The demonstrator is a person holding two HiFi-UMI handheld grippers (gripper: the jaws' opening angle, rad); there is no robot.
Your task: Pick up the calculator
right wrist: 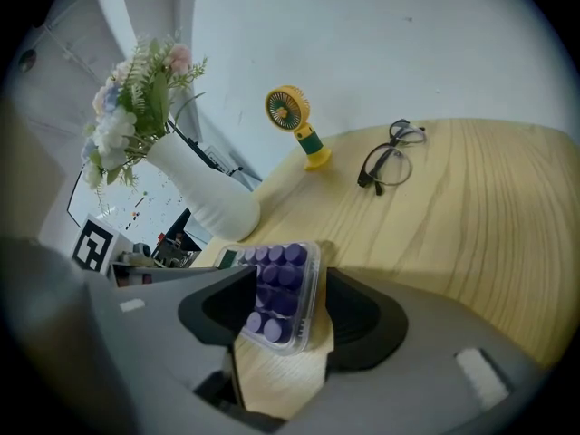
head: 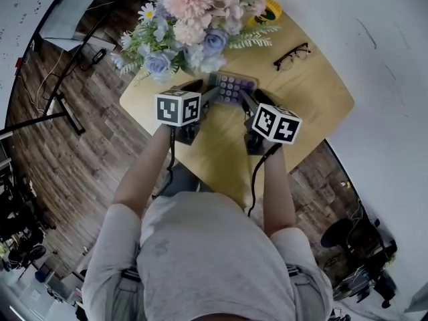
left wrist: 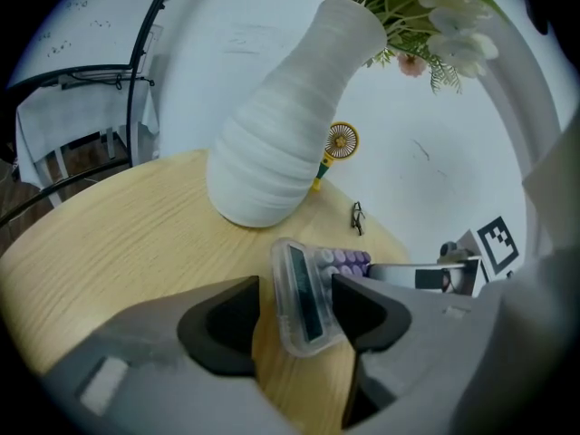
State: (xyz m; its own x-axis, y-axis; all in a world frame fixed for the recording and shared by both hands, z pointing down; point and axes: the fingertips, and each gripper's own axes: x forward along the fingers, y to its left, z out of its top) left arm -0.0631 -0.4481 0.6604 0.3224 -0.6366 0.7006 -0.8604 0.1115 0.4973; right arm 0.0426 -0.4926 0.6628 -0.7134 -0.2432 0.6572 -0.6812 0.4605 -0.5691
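The calculator (head: 231, 87), clear-cased with purple keys, lies flat on the wooden table (head: 314, 92) just in front of the flower vase. My left gripper (head: 210, 95) stands open around its display end (left wrist: 304, 297), with a gap on the left side. My right gripper (head: 246, 100) stands open around the keypad end (right wrist: 276, 293), its pads apart from the case. In the left gripper view the gripper (left wrist: 297, 290) straddles the calculator's end. The right gripper (right wrist: 290, 284) does the same in its own view. Neither gripper lifts the calculator.
A white ribbed vase (left wrist: 281, 134) with a bouquet (head: 194, 19) stands just behind the calculator. Black glasses (head: 291, 55) lie to the right. A small yellow fan (right wrist: 294, 120) stands at the table's far edge. The table's edge drops to a wooden floor on the left.
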